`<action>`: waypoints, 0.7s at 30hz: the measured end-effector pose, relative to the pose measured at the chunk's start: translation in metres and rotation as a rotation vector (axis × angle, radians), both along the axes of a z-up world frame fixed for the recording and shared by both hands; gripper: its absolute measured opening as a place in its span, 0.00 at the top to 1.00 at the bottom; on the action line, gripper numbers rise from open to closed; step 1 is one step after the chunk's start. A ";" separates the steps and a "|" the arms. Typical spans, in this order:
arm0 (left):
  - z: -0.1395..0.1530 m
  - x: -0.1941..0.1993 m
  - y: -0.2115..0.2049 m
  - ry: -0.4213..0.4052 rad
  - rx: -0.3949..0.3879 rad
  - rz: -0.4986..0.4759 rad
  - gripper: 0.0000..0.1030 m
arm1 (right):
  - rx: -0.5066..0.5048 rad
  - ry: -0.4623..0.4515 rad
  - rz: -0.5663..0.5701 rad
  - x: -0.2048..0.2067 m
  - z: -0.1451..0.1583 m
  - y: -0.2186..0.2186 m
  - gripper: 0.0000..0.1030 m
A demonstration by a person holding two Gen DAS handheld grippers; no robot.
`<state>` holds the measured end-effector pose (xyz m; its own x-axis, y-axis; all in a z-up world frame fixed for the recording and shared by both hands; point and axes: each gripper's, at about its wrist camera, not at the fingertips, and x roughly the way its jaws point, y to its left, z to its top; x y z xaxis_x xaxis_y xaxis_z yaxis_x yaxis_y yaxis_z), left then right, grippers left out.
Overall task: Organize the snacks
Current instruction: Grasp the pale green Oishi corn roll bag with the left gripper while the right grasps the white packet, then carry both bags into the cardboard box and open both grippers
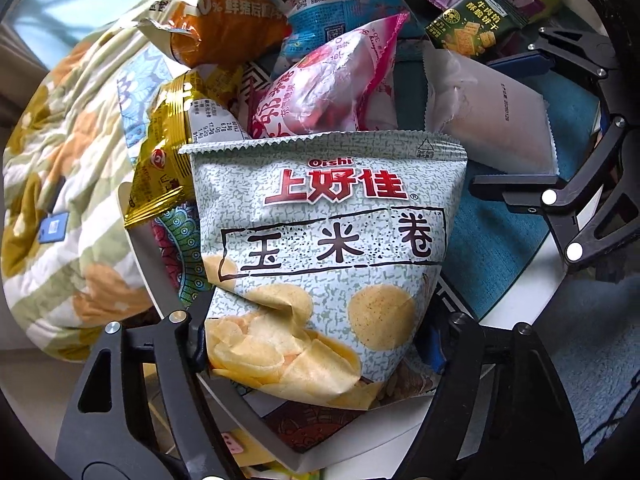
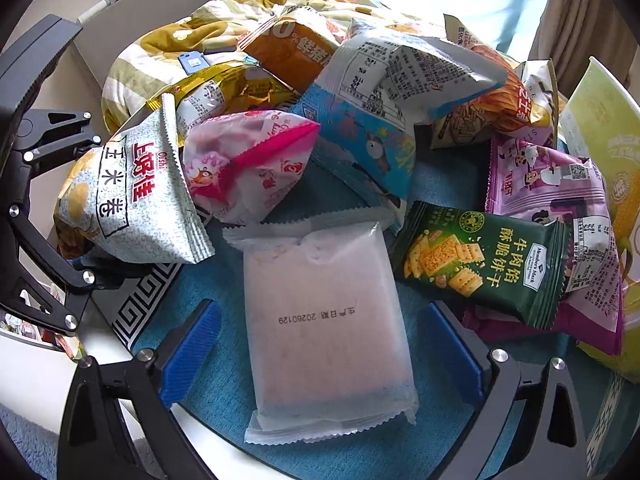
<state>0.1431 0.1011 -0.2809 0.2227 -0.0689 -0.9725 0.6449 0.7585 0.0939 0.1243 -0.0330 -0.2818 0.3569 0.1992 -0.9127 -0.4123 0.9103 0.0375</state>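
Corn-roll bag: the pale green Oishi bag (image 1: 320, 256) is clamped at its lower edge by the left gripper (image 1: 316, 344), standing upright at the near-left edge of the snack pile; from the right wrist view it sits at the pile's left side (image 2: 132, 196).
Left fingers: clenched on the bag's two lower sides; the bag covers most of both pads, only a sliver of blue (image 1: 434, 348) shows on the right one.
White packet: a frosted flat packet (image 2: 324, 320) lies on the teal mat (image 2: 432, 412), between the spread fingers of the right gripper (image 2: 320, 348).
Right fingers: released, both blue pads (image 2: 192, 352) apart from the packet's sides.
Pink bag: puffed pink-and-white bag (image 2: 248, 168) just behind the corn-roll bag, touching it.
Green biscuit pack: dark green pack (image 2: 480, 260) right of the white packet, resting on a purple bag (image 2: 552, 192) whose lower part is hidden.
Back of pile: a blue-and-white bag (image 2: 376, 112), an orange bag (image 2: 288, 52) and a gold one (image 1: 168, 152) overlap; their fronts are mostly covered.
Far right: a yellow bag (image 2: 612, 184), cut off by the frame.
Behind: a flowered quilt (image 1: 68, 152) with a small blue phone-like thing (image 1: 53, 229) on it, too small to be sure.
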 end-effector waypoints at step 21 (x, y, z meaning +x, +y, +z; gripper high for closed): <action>0.028 -0.019 -0.004 -0.027 -0.033 0.061 0.36 | -0.005 -0.002 0.010 -0.013 0.004 0.004 0.42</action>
